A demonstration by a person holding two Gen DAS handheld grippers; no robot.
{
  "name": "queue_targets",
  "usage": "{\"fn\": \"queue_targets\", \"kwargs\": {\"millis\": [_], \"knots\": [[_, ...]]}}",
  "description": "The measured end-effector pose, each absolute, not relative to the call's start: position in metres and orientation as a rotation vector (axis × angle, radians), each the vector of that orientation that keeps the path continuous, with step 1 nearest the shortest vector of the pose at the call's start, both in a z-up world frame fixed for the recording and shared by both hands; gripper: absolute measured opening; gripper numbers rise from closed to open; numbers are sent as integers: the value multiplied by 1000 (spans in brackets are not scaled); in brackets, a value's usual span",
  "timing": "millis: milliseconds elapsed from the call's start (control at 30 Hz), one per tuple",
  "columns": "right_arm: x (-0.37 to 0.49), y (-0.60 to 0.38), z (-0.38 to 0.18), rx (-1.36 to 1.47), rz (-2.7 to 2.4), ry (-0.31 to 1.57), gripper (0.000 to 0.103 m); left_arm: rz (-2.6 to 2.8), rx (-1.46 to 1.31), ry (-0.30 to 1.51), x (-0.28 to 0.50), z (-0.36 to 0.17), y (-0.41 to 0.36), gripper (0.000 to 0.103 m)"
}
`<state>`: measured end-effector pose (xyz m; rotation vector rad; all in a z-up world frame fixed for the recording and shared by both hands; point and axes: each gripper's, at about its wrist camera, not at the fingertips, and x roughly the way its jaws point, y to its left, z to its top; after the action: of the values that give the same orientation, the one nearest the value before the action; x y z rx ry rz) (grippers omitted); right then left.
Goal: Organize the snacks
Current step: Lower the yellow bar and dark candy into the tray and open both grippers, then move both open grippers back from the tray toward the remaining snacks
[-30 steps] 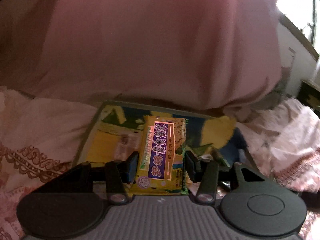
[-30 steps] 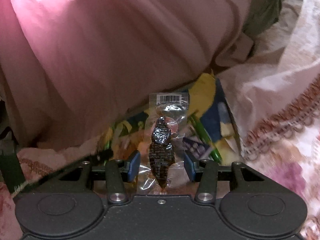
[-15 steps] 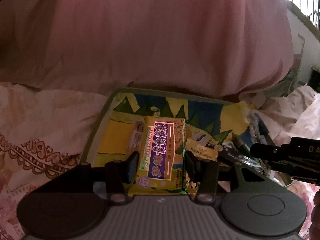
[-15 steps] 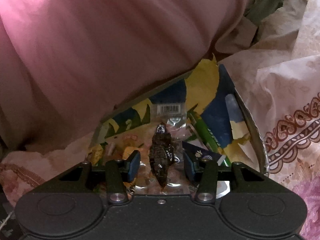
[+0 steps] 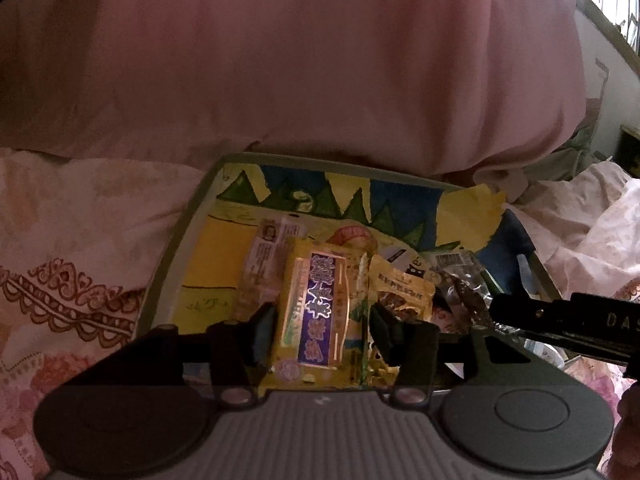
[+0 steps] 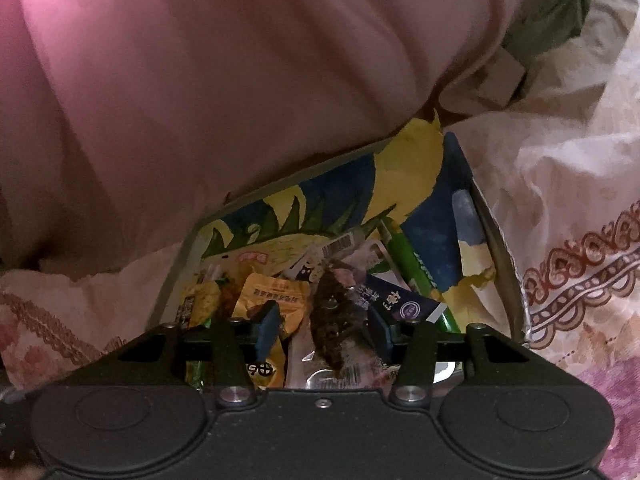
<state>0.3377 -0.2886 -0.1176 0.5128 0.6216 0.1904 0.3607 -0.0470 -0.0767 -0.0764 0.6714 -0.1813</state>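
Note:
A yellow snack packet with a purple label (image 5: 320,312) lies lengthwise in the paper-lined tray (image 5: 192,220), between the fingers of my left gripper (image 5: 322,320). The jaws are opening, and a thin gap shows at each pad. My right gripper (image 6: 326,326) hangs over the tray's (image 6: 176,280) right half. Its jaws are opening too, around a clear packet with a dark snack (image 6: 336,320) that leans on the pile. That packet (image 5: 464,292) also appears in the left wrist view, beside a finger (image 5: 532,312) of the right gripper.
An orange pouch (image 5: 404,292) (image 6: 272,296), a dark blue packet (image 6: 404,304), a green tube (image 6: 416,268) and a white-labelled packet (image 5: 264,256) lie in the tray. Bulky pink cloth (image 5: 320,60) overhangs its far rim. Patterned bedding (image 5: 80,248) (image 6: 580,240) surrounds it.
Both grippers came down closer over the tray, carrying their packets onto the pile. The right gripper entered the left wrist view. Both pairs of jaws stand slightly wider, and the dark snack packet has tilted.

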Motion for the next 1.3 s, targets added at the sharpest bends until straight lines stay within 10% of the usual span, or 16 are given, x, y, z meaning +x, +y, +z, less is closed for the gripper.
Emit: {"fn": "queue_targets", "kwargs": {"millis": [533, 1300], "knots": [[269, -300, -63, 306, 144, 400, 94, -110, -140, 534, 310, -27, -23, 102], [134, -253, -49, 127, 271, 351, 102, 239, -5, 495, 150, 4, 21, 103]]}}
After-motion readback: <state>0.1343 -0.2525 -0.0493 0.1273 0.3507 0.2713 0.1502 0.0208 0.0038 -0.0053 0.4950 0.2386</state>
